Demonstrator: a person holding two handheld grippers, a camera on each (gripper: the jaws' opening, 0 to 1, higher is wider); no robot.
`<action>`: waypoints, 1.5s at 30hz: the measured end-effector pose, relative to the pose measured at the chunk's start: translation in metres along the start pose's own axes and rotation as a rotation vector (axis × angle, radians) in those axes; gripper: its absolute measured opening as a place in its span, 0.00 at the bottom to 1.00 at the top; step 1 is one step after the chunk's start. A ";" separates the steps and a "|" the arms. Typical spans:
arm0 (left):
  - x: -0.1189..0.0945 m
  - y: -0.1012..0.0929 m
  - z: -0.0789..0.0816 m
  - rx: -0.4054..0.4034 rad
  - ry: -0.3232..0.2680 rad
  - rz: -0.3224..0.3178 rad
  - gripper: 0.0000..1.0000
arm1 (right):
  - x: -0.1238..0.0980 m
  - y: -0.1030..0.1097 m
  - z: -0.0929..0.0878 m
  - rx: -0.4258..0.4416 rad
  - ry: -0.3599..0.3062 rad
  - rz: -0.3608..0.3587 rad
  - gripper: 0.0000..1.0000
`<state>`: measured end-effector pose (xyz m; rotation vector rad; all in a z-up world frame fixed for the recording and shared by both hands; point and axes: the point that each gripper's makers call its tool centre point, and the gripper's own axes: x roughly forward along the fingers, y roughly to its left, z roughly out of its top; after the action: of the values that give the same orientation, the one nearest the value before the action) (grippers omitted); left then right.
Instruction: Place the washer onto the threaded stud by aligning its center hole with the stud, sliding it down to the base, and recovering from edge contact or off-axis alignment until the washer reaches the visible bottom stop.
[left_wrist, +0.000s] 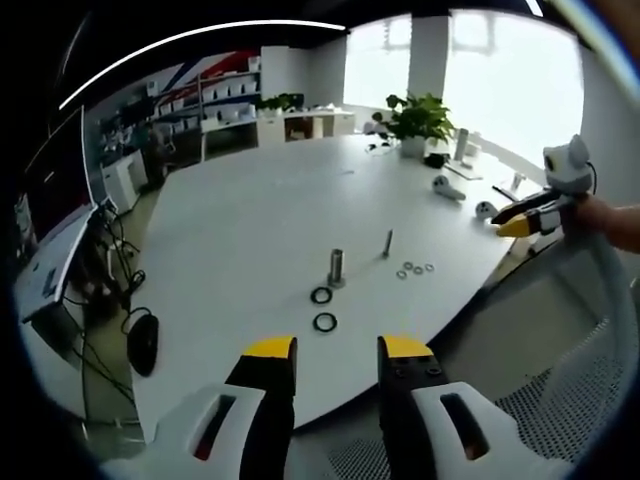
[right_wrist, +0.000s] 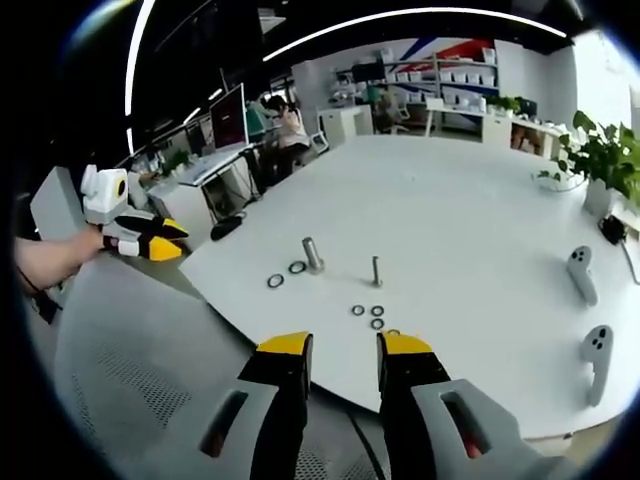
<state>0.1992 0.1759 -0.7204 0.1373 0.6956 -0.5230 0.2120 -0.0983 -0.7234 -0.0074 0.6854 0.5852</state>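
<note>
Hovering off the edge of the white counter (left_wrist: 260, 220), both tools are empty and nothing is picked up yet: the left hand-held gripper (left_wrist: 336, 352) and the right hand-held gripper (right_wrist: 345, 347) each have jaws a little apart. The thin threaded stud (right_wrist: 376, 270) stands at twelve o'clock from the right one (small washers (right_wrist: 377, 311) lie just before it). Next, I think, it must reach in and pinch one washer by its rim.

table (left_wrist: 250, 230): smooth matt white top, frame centre;
stud (left_wrist: 387, 242): dull grey metal;
washers (left_wrist: 414, 269): small, pale metal;
my left gripper (left_wrist: 336, 352): glossy black-and-yellow plastic, lower frame;
chair (right_wrist: 130, 380): grey mesh cloth
</note>
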 end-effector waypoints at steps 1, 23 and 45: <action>0.000 -0.002 -0.001 0.002 0.008 -0.006 0.30 | 0.000 -0.001 0.000 0.004 -0.004 -0.006 0.28; 0.007 0.005 -0.027 -0.038 0.176 0.003 0.34 | 0.001 -0.001 -0.002 0.003 0.010 -0.005 0.28; 0.029 0.012 -0.015 -0.012 0.236 -0.029 0.39 | 0.002 0.001 -0.005 -0.003 0.027 0.002 0.29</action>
<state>0.2153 0.1786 -0.7509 0.1802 0.9317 -0.5350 0.2100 -0.0977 -0.7280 -0.0171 0.7114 0.5892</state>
